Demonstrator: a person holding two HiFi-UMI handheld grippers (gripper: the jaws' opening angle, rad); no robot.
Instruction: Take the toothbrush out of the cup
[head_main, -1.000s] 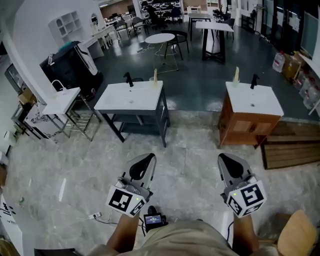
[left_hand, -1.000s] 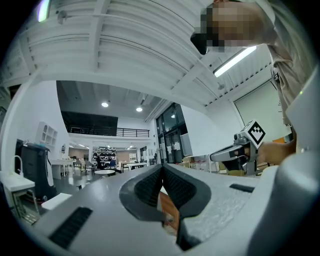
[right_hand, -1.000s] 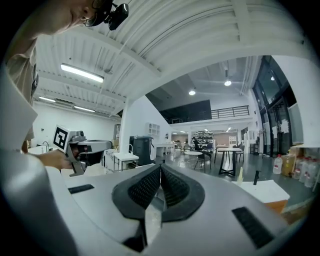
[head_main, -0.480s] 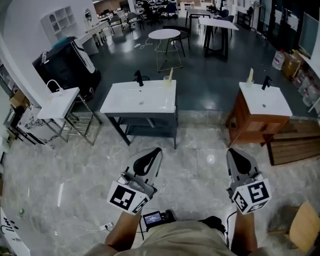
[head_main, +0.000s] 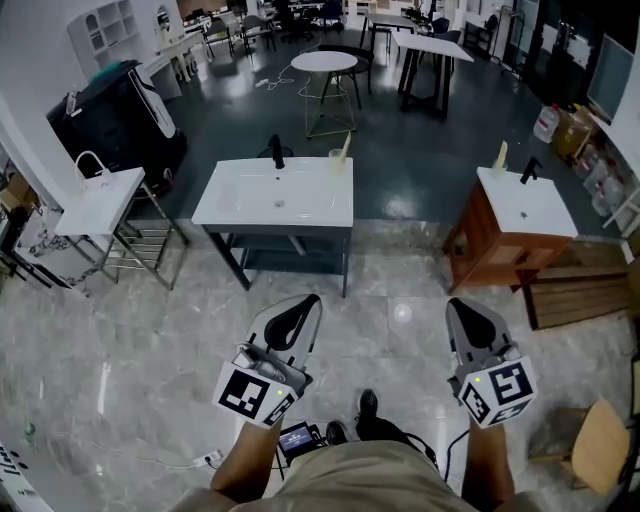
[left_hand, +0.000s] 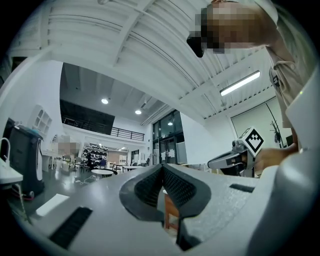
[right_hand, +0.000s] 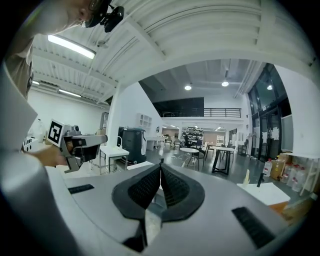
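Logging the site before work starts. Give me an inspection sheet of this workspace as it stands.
Surface: white sink top on a dark frame; marble floor around it.
Job's things: toothbrush standing in cup at the sink's far right corner; second cup on the wooden cabinet sink.
Clutter: white jug on the far floor.
Tools: left tool and right tool both shut, empty, short of the sink.
Cables: power strip with lead on the floor, lower left.
Surroundings: round table beyond; another white sink at left.
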